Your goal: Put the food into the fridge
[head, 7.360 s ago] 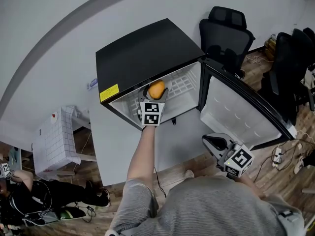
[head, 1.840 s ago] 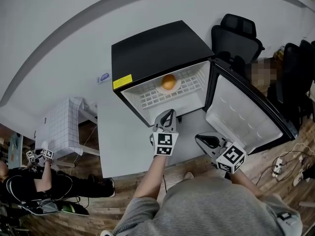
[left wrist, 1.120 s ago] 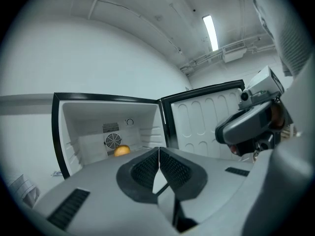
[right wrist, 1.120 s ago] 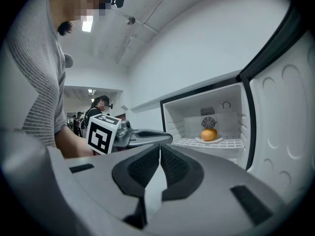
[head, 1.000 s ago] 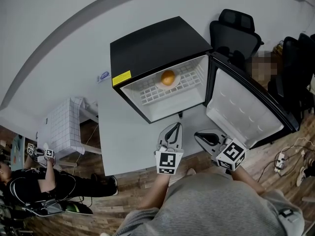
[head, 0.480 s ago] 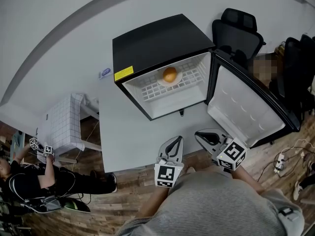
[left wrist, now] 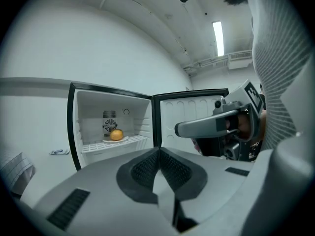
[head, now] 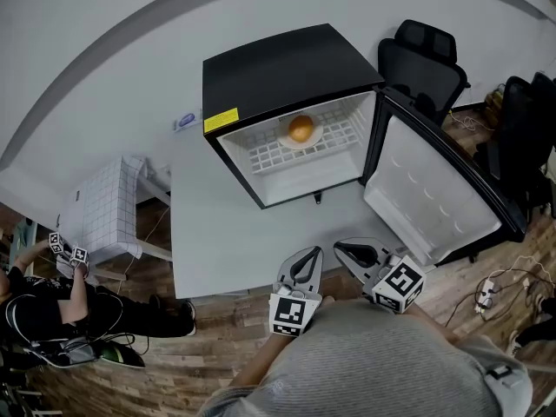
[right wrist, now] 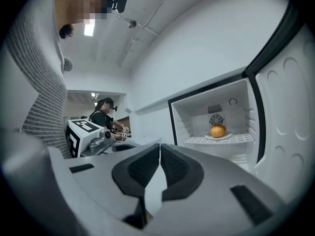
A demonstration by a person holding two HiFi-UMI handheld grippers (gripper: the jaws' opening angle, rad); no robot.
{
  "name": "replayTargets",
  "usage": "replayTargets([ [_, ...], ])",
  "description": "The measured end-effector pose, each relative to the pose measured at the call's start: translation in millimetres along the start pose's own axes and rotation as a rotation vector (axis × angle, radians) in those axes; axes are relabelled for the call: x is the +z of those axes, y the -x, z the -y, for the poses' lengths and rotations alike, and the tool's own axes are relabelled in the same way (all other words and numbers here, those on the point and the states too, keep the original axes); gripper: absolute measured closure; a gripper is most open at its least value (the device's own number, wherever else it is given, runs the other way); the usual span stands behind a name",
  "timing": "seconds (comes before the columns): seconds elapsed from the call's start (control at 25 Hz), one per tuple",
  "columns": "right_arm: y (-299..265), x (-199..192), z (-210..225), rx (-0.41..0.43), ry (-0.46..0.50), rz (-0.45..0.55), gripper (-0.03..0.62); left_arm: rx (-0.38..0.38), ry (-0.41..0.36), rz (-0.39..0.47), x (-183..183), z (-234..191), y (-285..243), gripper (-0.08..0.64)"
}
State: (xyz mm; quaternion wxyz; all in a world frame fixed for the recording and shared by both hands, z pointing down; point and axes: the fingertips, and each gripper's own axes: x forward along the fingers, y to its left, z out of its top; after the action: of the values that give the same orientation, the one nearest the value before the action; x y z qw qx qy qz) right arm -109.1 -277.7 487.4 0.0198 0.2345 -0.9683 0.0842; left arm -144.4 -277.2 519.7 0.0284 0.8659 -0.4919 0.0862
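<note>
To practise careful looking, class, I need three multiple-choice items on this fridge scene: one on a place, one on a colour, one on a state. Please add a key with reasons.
1. Where is the orange?
A. on a plate on the fridge shelf
B. on top of the fridge
C. under the fridge

2. What colour is the fridge's outside?
A. red
B. black
C. green

3. How is the fridge door?
A. shut
B. swung open
C. taken off

Key:
1 A: the orange sits on the plate on the white shelf inside.
2 B: the fridge's top and frame are black.
3 B: the door stands wide open, still attached at the fridge's side, so the inside shows.
</note>
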Motion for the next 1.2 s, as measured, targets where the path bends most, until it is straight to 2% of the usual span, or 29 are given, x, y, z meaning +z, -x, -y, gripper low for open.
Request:
replayTargets([
  [0.24, -2, -3, -4, 0.003, -0.002, 0.001, 0.580, 0.021, -0.006, -0.022, -9, -8, 2, 0.547],
  [0.44, 1, -5, 0, -0.029, 0.001, -0.015, 0.580, -0.015, -0.010, -0.043, -12, -1, -8, 0.548],
  [0.72, 5, -7, -6, -0.016, 0.051, -0.038, 0.580, -0.083, -0.042, -0.072, -18, 13, -18, 0.547],
  [1.2, -2, -15, -4, -0.038, 0.015, -0.007, 0.580, -0.081, -0.055, -0.084, -23, 6, -11, 0.548],
])
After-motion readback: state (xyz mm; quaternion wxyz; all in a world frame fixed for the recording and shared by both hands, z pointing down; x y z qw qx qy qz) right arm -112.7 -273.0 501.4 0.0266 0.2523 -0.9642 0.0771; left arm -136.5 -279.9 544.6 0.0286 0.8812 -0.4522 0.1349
